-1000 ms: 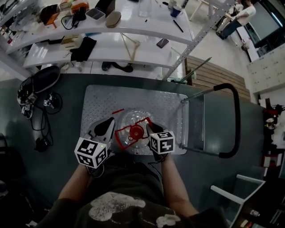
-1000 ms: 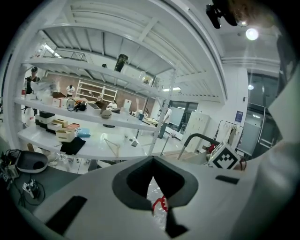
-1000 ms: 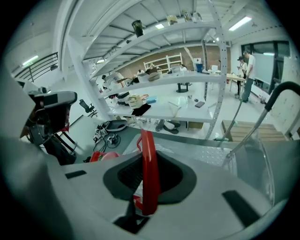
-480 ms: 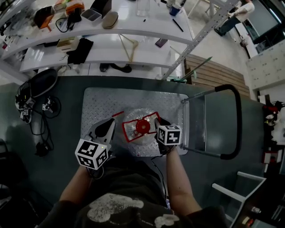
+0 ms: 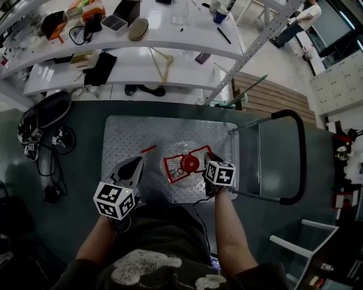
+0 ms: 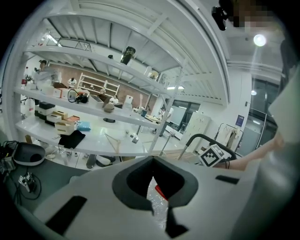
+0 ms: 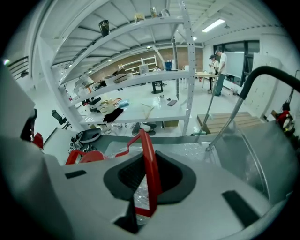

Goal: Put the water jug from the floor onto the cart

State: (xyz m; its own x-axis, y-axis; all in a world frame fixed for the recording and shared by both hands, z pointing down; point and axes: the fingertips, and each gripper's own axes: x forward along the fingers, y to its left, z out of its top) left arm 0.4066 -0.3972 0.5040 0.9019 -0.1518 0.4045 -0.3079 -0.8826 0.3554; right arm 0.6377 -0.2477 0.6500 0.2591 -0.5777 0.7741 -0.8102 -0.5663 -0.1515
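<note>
grey diamond-plate steel close below: cart deck (image 5: 130, 133) on dark floor (image 5: 74, 187). over its front left, left gripper (image 5: 136, 163), jaws a thin slit apart, pinching nothing, apart from the jug. at front right, right gripper (image 5: 207, 161), jaws clamped on the red carry handle (image 7: 150, 164). short red strip (image 5: 148, 149) flat on the plate just past the left tips. at the deck's right end, black push handle (image 5: 299, 153) on steel tubes, near the right gripper but not touching. off to the left on the floor, tangled black cables (image 5: 48, 153). beyond, white shelving (image 5: 142, 62) with boxes, dark cloth, a wooden hanger. farther right, wooden pallet (image 5: 272, 93). far back, a standing person (image 5: 309, 17).

water jug (image 5: 177, 152) upright over the deck's front half, right of centre; resting or just lifted, not to be told. clear crinkled plastic, round red cap at top centre, red handle frame raised around it.
</note>
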